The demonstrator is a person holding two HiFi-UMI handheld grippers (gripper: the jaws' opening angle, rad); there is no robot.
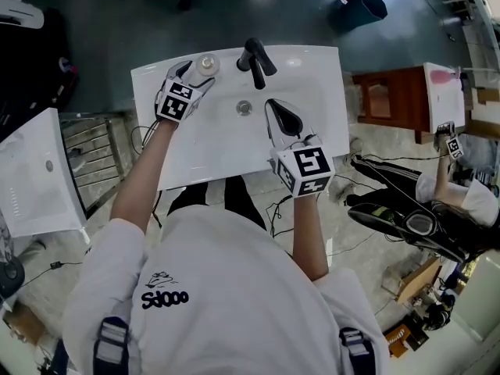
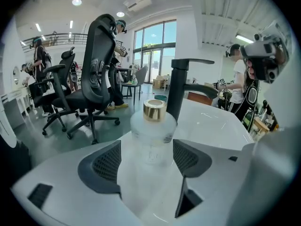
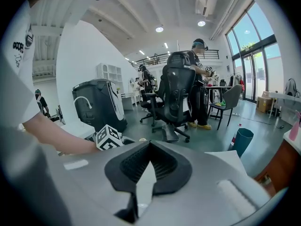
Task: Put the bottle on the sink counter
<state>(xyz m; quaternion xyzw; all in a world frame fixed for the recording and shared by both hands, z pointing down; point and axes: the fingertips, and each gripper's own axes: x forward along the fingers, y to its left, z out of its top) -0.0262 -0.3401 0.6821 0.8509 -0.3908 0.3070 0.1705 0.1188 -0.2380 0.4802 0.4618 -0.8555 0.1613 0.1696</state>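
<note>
A clear bottle [image 1: 207,63] with a gold cap [image 2: 154,109] stands upright on the white sink counter [image 1: 152,84], at its back left corner, left of the black faucet [image 1: 255,57]. My left gripper [image 1: 195,75] is open at the bottle, one finger on each side. In the left gripper view the bottle [image 2: 153,140] sits between the dark pads [image 2: 107,161], with a small gap on the left. My right gripper [image 1: 280,114] hangs over the basin near the drain [image 1: 244,108]. It is shut, the pads [image 3: 136,163] meeting, with nothing in them.
The faucet [image 2: 181,86] rises just behind and right of the bottle. A second white basin [image 1: 39,170] lies at the left on the floor. A wooden cabinet [image 1: 391,96] and a seated person [image 1: 461,194] are at the right. Black office chairs [image 2: 96,74] stand beyond the counter.
</note>
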